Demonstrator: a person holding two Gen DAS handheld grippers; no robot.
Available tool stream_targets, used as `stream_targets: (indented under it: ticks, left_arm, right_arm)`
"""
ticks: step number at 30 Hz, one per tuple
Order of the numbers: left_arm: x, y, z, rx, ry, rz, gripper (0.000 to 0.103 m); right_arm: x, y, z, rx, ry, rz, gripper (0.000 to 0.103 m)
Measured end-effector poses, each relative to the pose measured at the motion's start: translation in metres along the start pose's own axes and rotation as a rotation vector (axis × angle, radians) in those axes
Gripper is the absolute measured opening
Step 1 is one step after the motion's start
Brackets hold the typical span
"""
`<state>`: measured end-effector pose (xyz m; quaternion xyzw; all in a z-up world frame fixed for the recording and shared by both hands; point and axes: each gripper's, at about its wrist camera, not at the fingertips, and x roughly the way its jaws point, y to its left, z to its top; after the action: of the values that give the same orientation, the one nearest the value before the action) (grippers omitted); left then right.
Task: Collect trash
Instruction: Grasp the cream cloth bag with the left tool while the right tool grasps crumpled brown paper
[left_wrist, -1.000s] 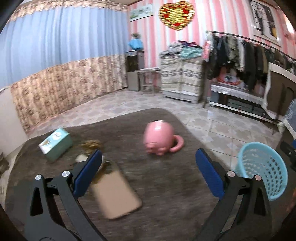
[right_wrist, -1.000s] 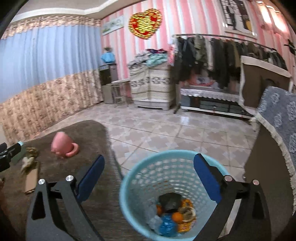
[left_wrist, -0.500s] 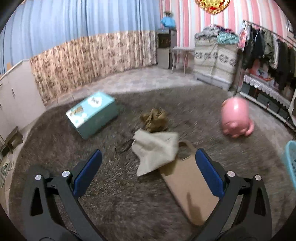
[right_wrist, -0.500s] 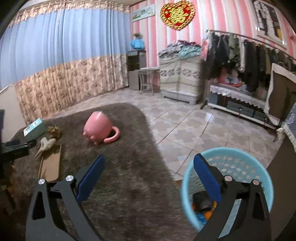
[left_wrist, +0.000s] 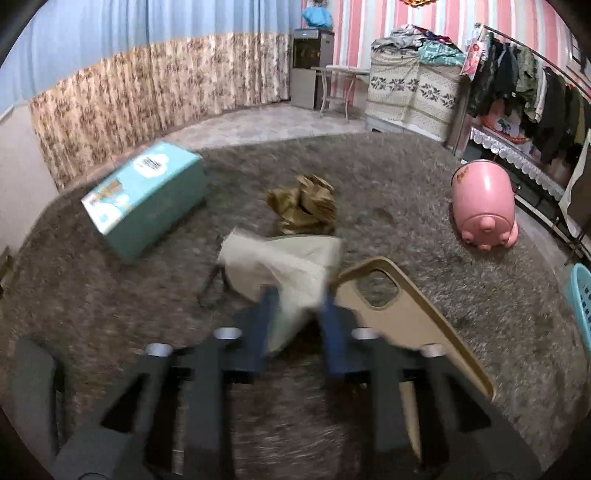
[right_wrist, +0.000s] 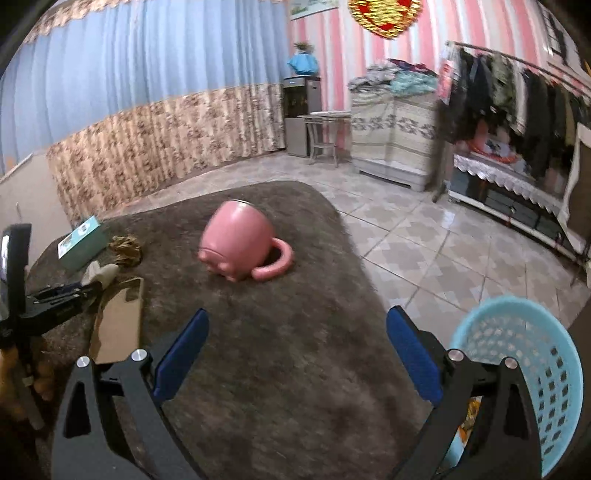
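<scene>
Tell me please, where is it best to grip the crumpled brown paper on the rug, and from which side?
Probably from above, across the raised middle folds of the crumpled brown paper. It is a loose, bunched wad on the rug, so the pads can pinch a ridge; the white tissue crowds its near side.

No readable text, white label on the teal box (left_wrist: 144, 195) too blurred, gold mark on the pink mug (left_wrist: 484, 206) unclear
</scene>
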<state>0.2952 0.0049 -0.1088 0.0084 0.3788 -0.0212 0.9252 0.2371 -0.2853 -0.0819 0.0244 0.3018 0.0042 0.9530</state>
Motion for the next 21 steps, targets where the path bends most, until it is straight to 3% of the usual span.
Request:
stream_targets:
  ticks: [10, 16, 21]
  left_arm:
    - [-0.046, 0.070, 0.021, 0.025, -0.130, 0.142, 0.012]
    - [-0.053, 0.123, 0.026, -0.044, -0.179, 0.236, 0.012]
    - [-0.037, 0.164, 0.015, -0.154, -0.174, 0.254, 0.012]
  right_arm:
    - [0.030, 0.101, 0.040, -0.163, -0.022, 0.120, 0.095]
    - [0.066, 0.162, 0.052, -0.238, -0.017, 0.180, 0.095]
    - [0.118, 0.204, 0.047, -0.292, 0.066, 0.217, 0.094]
